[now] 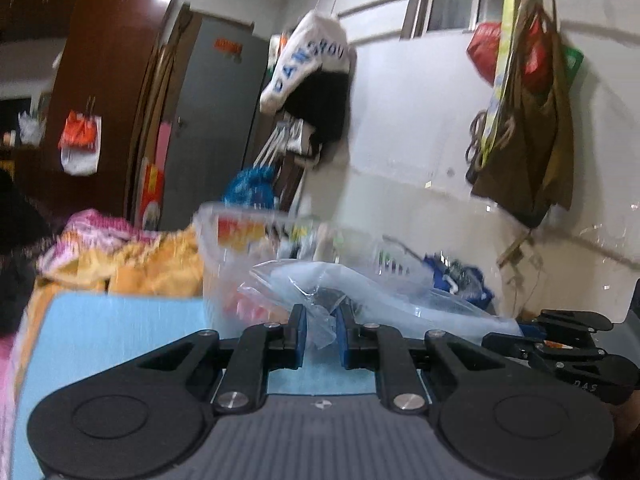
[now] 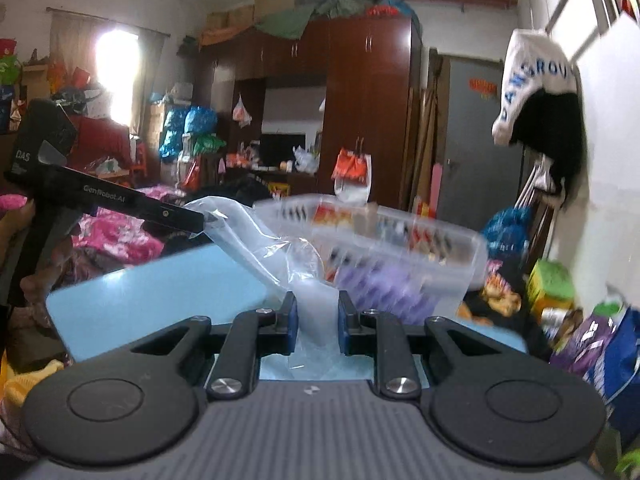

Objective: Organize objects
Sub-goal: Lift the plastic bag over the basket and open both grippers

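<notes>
A clear plastic bag (image 1: 360, 288) is stretched in the air between both grippers. My left gripper (image 1: 322, 314) is shut on one crumpled corner of it. My right gripper (image 2: 318, 308) is shut on the other end of the bag (image 2: 260, 240). The left gripper also shows in the right wrist view (image 2: 208, 218), at the left, pinching the bag's upper corner. The right gripper shows at the right edge of the left wrist view (image 1: 560, 344). Behind the bag stands a clear plastic basket (image 2: 476, 252) with several packets inside; it also shows in the left wrist view (image 1: 212, 248).
A light blue board (image 2: 160, 292) lies under the grippers, also in the left wrist view (image 1: 120, 336). Pink and orange bedding (image 1: 120, 252) is at the left. Bags and boxes (image 2: 552, 284) crowd the right by the white wall. A wardrobe (image 2: 368, 100) stands behind.
</notes>
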`<action>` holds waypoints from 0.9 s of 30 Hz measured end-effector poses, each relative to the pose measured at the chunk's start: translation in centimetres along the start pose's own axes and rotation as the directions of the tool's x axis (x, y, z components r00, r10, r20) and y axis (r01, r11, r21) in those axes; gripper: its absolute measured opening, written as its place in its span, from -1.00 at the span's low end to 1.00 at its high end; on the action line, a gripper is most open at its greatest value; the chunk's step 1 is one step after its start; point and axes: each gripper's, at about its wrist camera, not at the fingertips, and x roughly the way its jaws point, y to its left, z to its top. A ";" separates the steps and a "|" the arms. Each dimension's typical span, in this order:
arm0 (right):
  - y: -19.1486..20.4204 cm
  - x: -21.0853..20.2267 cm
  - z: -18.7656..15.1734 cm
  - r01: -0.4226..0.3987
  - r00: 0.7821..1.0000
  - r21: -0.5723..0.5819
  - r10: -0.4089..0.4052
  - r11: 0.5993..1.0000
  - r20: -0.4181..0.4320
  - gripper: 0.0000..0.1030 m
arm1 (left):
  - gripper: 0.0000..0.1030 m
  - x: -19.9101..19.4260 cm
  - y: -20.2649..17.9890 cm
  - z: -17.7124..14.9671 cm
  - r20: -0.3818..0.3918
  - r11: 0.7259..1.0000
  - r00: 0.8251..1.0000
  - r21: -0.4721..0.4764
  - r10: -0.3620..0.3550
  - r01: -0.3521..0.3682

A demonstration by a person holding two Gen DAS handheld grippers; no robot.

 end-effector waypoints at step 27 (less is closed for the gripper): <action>-6.9 12.8 3.4 0.096 0.995 -0.084 -0.096 0.992 0.008 -0.57 | -0.60 15.1 2.2 7.1 -0.023 0.980 0.980 -0.037 0.197 -0.198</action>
